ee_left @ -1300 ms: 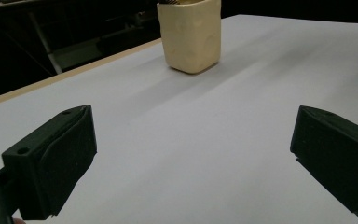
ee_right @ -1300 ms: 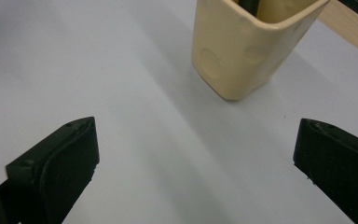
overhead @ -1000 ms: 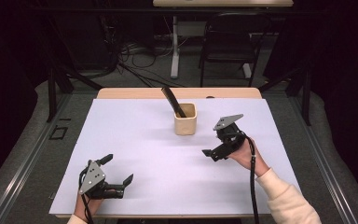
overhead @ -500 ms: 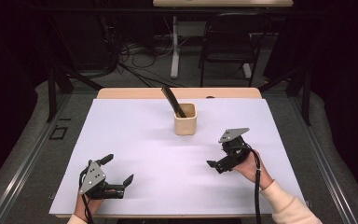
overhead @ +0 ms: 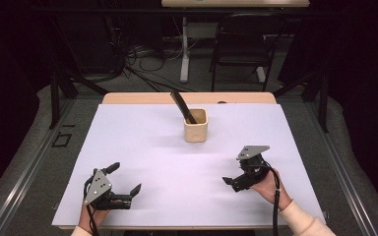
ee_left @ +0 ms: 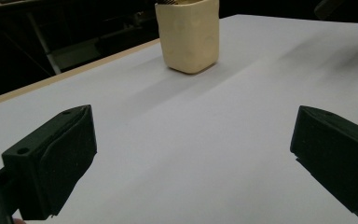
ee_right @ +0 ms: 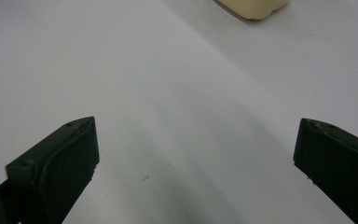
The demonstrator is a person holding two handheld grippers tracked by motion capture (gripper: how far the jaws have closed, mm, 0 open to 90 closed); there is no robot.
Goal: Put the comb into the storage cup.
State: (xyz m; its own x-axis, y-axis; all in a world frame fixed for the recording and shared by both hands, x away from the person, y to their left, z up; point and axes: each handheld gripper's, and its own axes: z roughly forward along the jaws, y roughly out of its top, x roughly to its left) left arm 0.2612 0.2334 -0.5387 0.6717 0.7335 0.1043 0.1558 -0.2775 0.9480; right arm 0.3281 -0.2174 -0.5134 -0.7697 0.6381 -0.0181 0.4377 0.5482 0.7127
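Both grippers, left gripper [overhead: 126, 179] and right gripper [overhead: 232, 183], spread wide and empty, cream cup [overhead: 196, 126] well ahead, its black stick [overhead: 182, 105] clear from high view.

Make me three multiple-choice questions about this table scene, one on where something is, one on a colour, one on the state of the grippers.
1. Where is the cup?
A. far middle of the table
B. near left corner
C. between the right gripper's jaws

2. What colour is the cup?
A. red
B. cream
C. blue

3. How do the left gripper and right gripper stand?
A. both shut
B. one shut on the cup
C. both open, holding nothing

Answers: 1 A, the high view shows it beyond both grippers. 2 B, its walls are pale cream. 3 C, each gripper view shows jaws wide apart over bare table.
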